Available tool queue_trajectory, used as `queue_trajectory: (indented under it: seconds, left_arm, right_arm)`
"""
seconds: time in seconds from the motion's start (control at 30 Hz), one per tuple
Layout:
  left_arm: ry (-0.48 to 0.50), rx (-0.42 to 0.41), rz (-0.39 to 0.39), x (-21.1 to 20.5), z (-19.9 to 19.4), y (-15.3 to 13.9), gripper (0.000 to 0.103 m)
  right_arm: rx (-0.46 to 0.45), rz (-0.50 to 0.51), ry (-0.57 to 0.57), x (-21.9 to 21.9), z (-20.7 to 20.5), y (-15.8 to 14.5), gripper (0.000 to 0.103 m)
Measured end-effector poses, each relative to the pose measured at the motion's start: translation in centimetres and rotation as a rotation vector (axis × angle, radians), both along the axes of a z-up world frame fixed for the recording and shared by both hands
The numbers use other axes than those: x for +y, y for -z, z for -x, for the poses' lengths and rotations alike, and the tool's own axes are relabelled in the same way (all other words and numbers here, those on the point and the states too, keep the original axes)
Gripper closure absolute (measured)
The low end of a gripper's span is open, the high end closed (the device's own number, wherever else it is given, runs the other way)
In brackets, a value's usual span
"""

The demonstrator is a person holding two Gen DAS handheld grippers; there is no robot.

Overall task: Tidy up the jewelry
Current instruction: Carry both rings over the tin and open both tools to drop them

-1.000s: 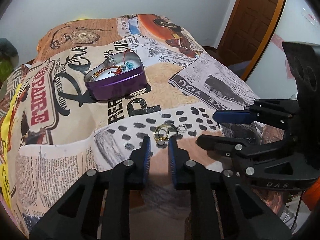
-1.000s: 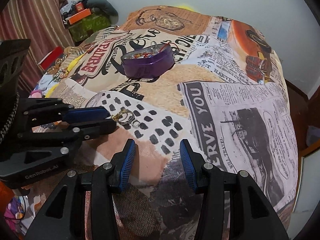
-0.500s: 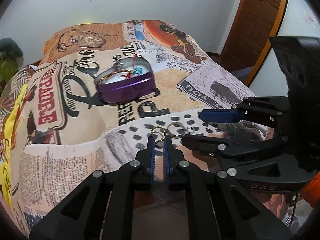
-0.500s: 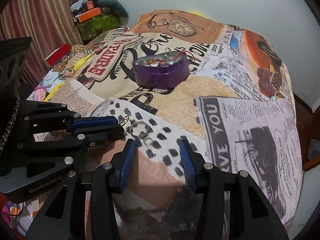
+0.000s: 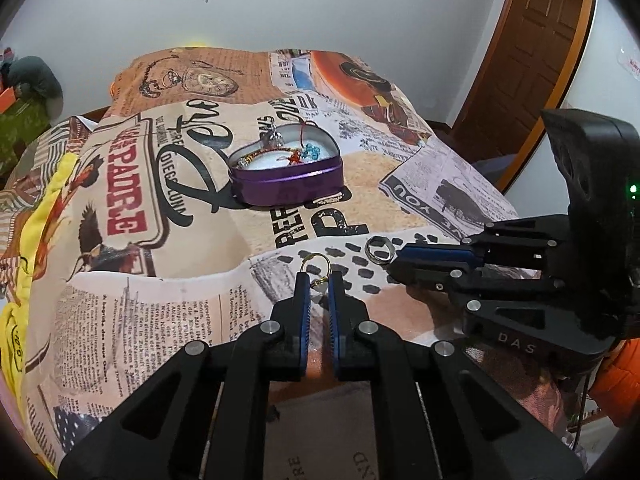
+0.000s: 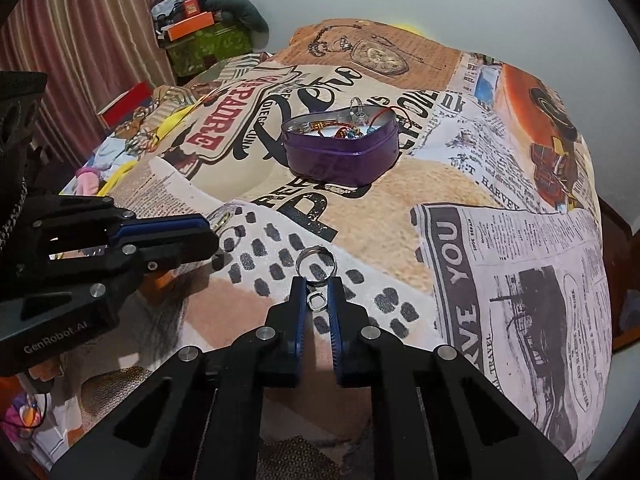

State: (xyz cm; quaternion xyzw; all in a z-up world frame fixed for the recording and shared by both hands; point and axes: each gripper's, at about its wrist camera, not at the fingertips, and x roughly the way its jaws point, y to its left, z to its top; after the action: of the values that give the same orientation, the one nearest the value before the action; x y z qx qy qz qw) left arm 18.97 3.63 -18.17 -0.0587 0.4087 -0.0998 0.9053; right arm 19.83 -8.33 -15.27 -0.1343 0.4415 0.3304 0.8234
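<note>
A purple heart-shaped tin (image 5: 286, 178) with several pieces of jewelry in it sits open on the printed bedspread; it also shows in the right wrist view (image 6: 340, 148). My left gripper (image 5: 319, 282) is shut on a gold ring (image 5: 315, 263) and holds it above the spread. My right gripper (image 6: 318, 290) is shut on a silver ring (image 6: 316, 262), also raised; this ring shows at my right gripper's tips in the left wrist view (image 5: 379, 249). The two grippers are side by side, in front of the tin.
The bedspread (image 5: 160, 288) covers a bed that falls away at the right edge. A wooden door (image 5: 536, 40) stands at the right. A curtain (image 6: 60, 60) and a green box with clutter (image 6: 204, 40) stand at the left.
My left gripper closed on the gold ring and lifted it. My right gripper moved in, closed on the silver ring and lifted it off the spread.
</note>
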Motion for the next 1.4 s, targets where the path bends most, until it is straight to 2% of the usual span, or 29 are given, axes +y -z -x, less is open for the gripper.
queue_trajectory:
  seconds: [0.2,0.63,0.93,1.17,1.4]
  left_arm:
    - [-0.020,-0.031,0.005,0.6,0.5,-1.5,0.096]
    - [-0.077,-0.134,-0.004,2.7,0.9,-5.9,0.096]
    - [-0.109,-0.217,-0.038,4.4,-0.6,-9.1,0.096]
    - [-0.119,-0.207,-0.046,4.9,-2.3,-8.6,0.096]
    - [-0.118,-0.159,-0.023,5.1,-4.8,-6.7,0.096]
  right_arm:
    - [-0.014,-0.029,0.036,-0.9,0.0,-1.5,0.094]
    - [-0.143,-0.132,0.096,-2.2,-0.1,-7.9,0.094]
    - [-0.213,-0.174,0.120,-1.9,-1.4,-10.9,0.094]
    - [-0.226,-0.204,0.137,-1.5,-2.4,-11.5,0.093]
    - [-0.193,-0.205,0.133,-0.2,-4.2,-10.4,0.093]
